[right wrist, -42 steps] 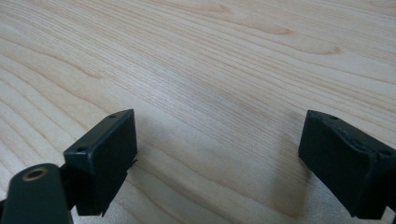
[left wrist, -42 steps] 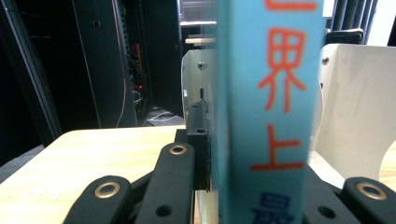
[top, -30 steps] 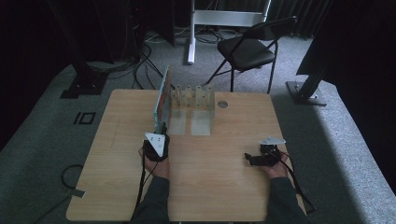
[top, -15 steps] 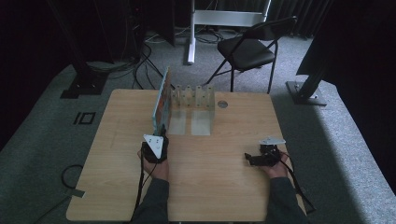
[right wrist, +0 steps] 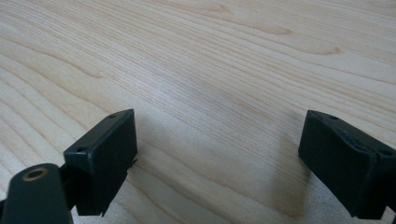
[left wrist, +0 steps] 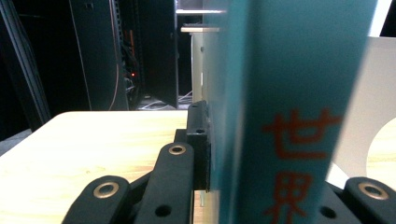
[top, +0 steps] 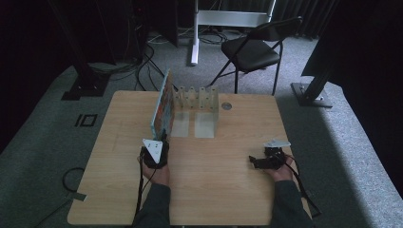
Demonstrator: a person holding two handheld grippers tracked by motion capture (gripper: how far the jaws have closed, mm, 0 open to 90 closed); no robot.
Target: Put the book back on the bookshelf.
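Note:
A thin teal book (top: 162, 100) with orange characters stands upright on edge against the left side of a pale slotted rack (top: 197, 97) at the back of the wooden table (top: 228, 190). My left gripper (top: 160, 141) is at the book's near edge. In the left gripper view its jaws are shut on the book (left wrist: 289, 93), with the left pad (left wrist: 198, 144) flat against the cover and my left gripper (left wrist: 261, 154) level with the table. My right gripper (top: 259, 162) rests low at the right front, open, and in its own view my right gripper (right wrist: 224, 158) has bare wood (right wrist: 210, 56) between the pads.
A small round disc (top: 226, 106) lies on the table right of the rack. Beyond the far edge stand a black folding chair (top: 254, 47), a white stand (top: 228, 19) and floor cables. Dark posts flank the table.

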